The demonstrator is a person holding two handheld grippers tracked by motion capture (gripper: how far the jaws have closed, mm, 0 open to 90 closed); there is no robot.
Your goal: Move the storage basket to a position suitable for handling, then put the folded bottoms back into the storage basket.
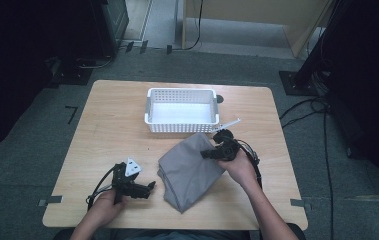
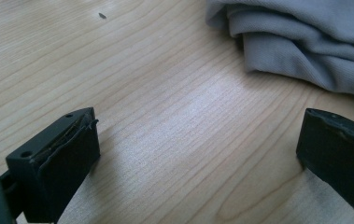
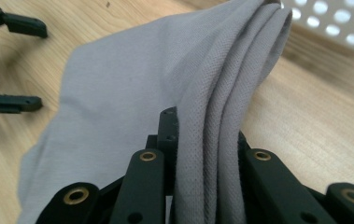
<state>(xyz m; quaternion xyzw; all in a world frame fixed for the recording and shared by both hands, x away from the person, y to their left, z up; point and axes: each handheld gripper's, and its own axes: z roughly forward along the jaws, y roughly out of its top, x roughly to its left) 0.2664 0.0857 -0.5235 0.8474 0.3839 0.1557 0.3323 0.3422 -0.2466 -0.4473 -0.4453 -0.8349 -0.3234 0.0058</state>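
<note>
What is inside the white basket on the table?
The white basket appears empty: its pale bottom shows with nothing on it. The strip of floor just behind its near wall is covered from the high view, so a small flat item there cannot be excluded.

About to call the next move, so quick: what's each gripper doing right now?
Left gripper: jaws open, nothing between them, beside the grey folded cloth.
Right gripper: jaws shut on the cloth's folded edge.

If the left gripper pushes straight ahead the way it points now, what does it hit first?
Probably the folded grey cloth: the open left gripper faces its near folds across bare table, though depth is unclear.
</note>
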